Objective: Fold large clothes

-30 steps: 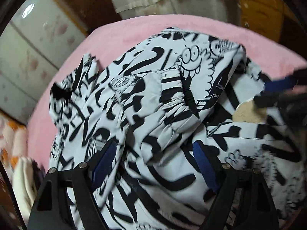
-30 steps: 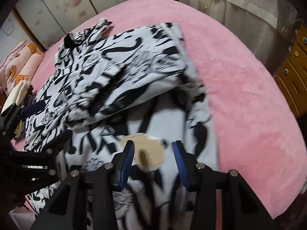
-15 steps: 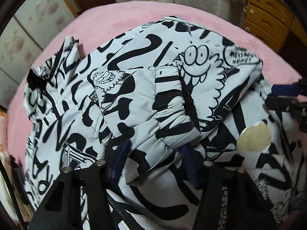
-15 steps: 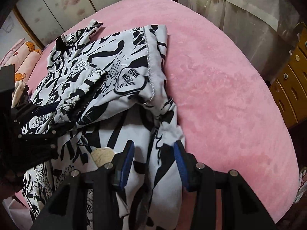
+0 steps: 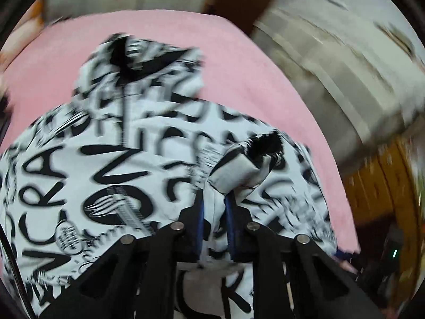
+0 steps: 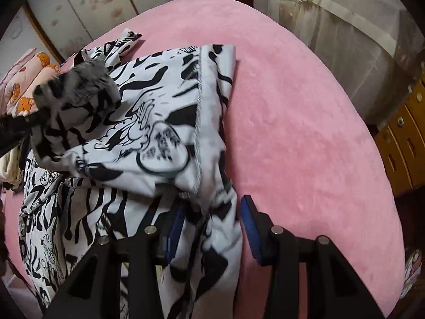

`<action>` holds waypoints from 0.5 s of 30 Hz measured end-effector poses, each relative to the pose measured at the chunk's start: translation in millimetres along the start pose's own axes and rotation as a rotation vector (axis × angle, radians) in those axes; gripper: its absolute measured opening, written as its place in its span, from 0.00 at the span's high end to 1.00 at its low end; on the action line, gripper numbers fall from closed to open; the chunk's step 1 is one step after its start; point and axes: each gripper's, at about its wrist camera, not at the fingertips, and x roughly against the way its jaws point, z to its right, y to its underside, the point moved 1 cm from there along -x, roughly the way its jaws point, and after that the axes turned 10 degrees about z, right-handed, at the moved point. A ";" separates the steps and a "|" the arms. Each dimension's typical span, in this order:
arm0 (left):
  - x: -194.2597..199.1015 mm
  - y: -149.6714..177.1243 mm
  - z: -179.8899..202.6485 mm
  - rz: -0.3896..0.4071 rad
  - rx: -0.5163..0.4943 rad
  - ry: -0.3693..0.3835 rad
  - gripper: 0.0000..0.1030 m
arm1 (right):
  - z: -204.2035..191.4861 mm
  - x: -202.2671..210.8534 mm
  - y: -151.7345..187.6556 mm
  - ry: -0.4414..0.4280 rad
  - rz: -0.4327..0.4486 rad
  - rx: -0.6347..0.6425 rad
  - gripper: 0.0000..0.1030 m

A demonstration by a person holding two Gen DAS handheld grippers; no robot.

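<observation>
The left gripper (image 5: 213,212) pinches a fold of the black-and-white graffiti-print fabric jacket (image 6: 148,133), spread on the pink plush bed (image 6: 305,133) from centre toward 9 o'clock; the right gripper (image 6: 212,226) gapes wide around its hem.

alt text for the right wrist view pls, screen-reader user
A black-and-white graffiti-print jacket lies partly folded on a pink bedspread, with the open right gripper straddling its near edge. At far left, the left gripper lifts a bunched part of the fabric; curtains and a wooden dresser sit behind the bed.
</observation>
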 end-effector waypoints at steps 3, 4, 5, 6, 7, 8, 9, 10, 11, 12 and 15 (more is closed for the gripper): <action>3.6 -4.0 -38.4 0.014 0.145 -0.057 0.92 | -5.3 -6.2 -8.5 0.004 0.018 0.054 0.59; 4.6 -4.1 -51.4 0.021 0.189 -0.070 0.92 | -7.2 -7.9 -11.1 0.005 0.020 0.069 0.59; 7.5 -3.1 -67.8 0.034 0.240 -0.089 0.92 | -9.8 -9.8 -14.4 -0.001 0.026 0.086 0.59; 9.1 -0.4 -81.1 0.042 0.280 -0.106 0.93 | -11.8 -11.0 -16.1 -0.014 0.025 0.093 0.59; 9.8 2.2 -90.5 0.042 0.311 -0.116 0.93 | -14.9 -13.0 -17.6 -0.038 0.018 0.100 0.56; 9.6 8.4 -103.8 0.036 0.367 -0.128 0.93 | -18.6 -14.4 -18.0 -0.062 0.011 0.109 0.55; 7.4 17.0 -117.2 0.019 0.437 -0.141 0.93 | -24.2 -15.4 -17.5 -0.080 0.009 0.129 0.55; 5.8 25.5 -126.7 0.003 0.487 -0.155 0.93 | -28.9 -15.8 -17.0 -0.091 0.010 0.148 0.55; 2.2 35.9 -136.4 -0.020 0.530 -0.177 0.93 | -34.5 -16.5 -15.5 -0.094 0.015 0.175 0.55; -1.2 42.9 -141.4 -0.033 0.541 -0.195 0.93 | -37.2 -17.0 -14.0 -0.089 0.017 0.190 0.55; -6.4 58.3 -142.3 -0.044 0.521 -0.241 0.93 | -41.7 -20.1 -10.9 -0.082 0.011 0.212 0.55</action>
